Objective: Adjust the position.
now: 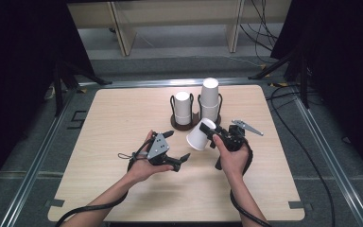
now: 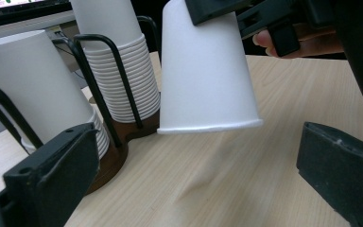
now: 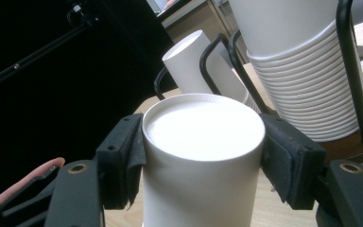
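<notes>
Right gripper point(image 1: 211, 135): I clamped the cup point(image 1: 199, 134) at frame centre, its axis tilted.
Left gripper point(image 1: 178, 150): my jaws gaped empty, lower left of the cup.

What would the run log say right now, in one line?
right gripper: jaws shut on paper cup | left gripper: open, empty | cup holder: two stacks

Light wood table point(image 1: 123, 189) is sitting on grey floor point(image 1: 38, 156) inside a metal rail frame point(image 1: 33, 165). Black curtains point(image 1: 23, 71) are hanging left and right. Pale wooden furniture point(image 1: 123, 28) is standing far; cables point(image 1: 307, 156) are trailing right.
</notes>
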`<state>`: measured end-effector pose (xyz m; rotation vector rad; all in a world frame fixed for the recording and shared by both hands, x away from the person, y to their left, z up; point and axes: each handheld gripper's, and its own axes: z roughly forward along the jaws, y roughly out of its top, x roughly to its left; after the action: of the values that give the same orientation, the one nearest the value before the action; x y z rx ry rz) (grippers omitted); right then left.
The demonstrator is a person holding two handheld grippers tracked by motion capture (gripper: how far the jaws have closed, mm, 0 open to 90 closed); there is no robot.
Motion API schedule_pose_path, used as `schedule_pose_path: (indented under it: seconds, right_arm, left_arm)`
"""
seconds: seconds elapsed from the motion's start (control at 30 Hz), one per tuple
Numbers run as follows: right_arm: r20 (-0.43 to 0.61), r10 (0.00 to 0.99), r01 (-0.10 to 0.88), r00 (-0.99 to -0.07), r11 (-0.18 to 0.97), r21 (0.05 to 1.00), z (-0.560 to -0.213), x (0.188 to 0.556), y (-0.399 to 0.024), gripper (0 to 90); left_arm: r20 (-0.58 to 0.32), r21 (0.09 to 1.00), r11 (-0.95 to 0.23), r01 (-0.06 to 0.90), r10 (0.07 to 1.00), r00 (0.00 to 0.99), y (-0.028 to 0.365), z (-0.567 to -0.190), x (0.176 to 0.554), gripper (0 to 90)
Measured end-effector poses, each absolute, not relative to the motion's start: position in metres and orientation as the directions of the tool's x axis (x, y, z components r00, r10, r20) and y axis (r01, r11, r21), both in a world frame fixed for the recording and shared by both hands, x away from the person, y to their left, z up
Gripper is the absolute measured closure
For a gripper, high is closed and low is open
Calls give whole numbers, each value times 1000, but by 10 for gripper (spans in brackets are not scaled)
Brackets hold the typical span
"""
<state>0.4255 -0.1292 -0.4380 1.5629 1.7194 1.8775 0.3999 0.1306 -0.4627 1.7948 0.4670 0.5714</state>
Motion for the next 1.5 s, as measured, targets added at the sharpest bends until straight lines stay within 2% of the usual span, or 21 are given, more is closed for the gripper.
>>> schedule_pose_path:
  seconds: [0.33,0.8,1.5]
  right_arm:
    - [590,677,517,-440,-346,783,-435,426,-127,355]
    - [601,673,524,-431,-356,774,-432,426,-128,356]
    - [623,650,529,-435,-375,761,-433,427,-124,356]
  left_arm:
    - [161,955,-297,15,559,813,118,-467,406,0]
    - [135,955,-294,46,565,814,105,-474,419,0]
    - [123,958,-280,55,581,805,99,-479,422,0]
